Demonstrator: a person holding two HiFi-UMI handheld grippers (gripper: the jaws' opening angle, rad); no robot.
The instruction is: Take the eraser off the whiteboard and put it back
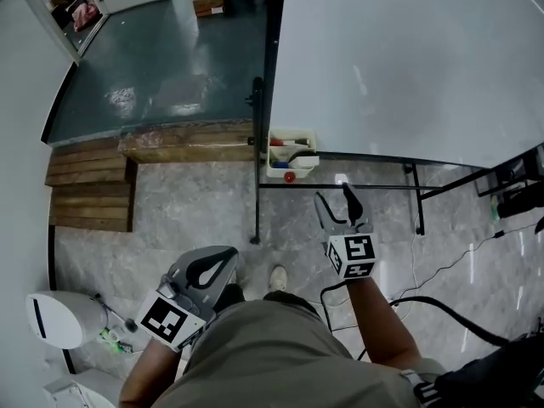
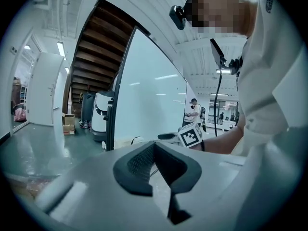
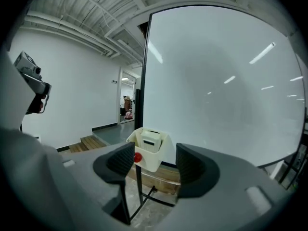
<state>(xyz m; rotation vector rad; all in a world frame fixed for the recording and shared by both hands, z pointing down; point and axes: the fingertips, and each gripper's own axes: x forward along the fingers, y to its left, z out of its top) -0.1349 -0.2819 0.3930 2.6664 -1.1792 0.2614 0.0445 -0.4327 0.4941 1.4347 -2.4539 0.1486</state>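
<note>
- My right gripper (image 1: 335, 196) has its jaws standing wide apart with nothing between them; in the right gripper view only the tray shows through the gap, some way beyond the pads
- My left gripper (image 1: 223, 260) sits low by my left side, well away from the board; its two dark pads meet with nothing caught between them
- The eraser (image 3: 152, 139) is a white block with a dark band; it stands upright inside the tray (image 3: 150, 164), not on the writing surface
- That cream tray hangs at the lower left corner of the whiteboard (image 1: 408, 58), against the black frame post; a small red knob (image 3: 137, 157) shows on its front, and marker pens lie in it in the head view, too small to count
- The right gripper points toward the tray's corner of the board but touches neither tray nor board
- The board face is blank, with only light streaks reflected on it
- Wooden steps (image 1: 89, 198) lie to the left, beyond the stone floor (image 1: 195, 211)
</note>
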